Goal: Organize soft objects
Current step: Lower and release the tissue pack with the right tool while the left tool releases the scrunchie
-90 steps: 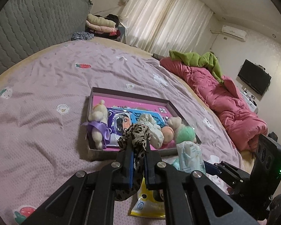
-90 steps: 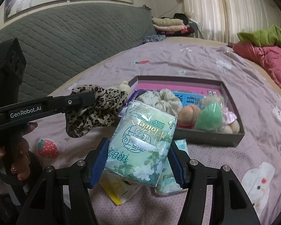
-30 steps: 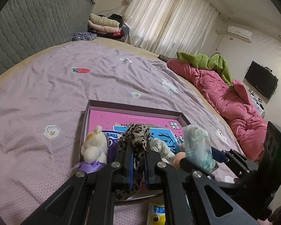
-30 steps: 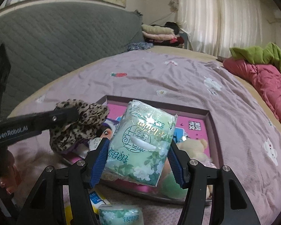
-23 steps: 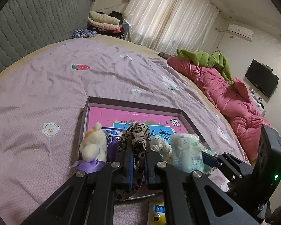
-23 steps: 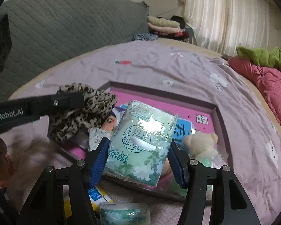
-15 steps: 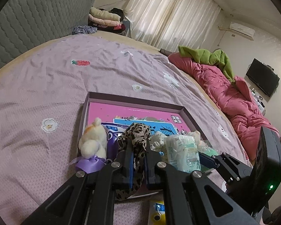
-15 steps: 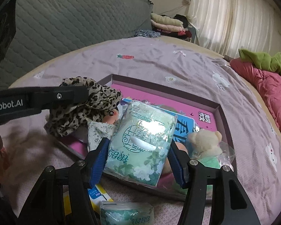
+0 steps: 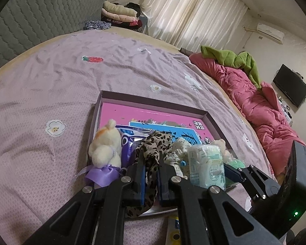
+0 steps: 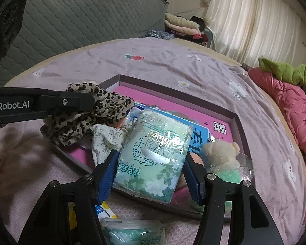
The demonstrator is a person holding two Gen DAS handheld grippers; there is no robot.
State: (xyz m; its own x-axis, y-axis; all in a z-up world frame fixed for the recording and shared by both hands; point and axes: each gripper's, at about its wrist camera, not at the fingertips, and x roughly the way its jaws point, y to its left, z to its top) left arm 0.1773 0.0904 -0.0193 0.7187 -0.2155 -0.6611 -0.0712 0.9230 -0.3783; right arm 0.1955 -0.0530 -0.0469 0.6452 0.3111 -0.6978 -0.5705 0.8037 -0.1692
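With plush toys already in the box (image 9: 212,118), the left tongs (image 9: 151,164) grip a leopard scrunchie (image 9: 155,143), the right tongs (image 10: 151,171) a tissue pack (image 10: 153,155); another pack (image 10: 132,232) waits at six o'clock.

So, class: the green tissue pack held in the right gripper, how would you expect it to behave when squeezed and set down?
The tissue pack probably gives softly: it bulges between the right gripper pads. Its shiny plastic wrap shows glare, so it may slip in a loose grip. Being flat-sided, it should lie still in the box rather than roll.
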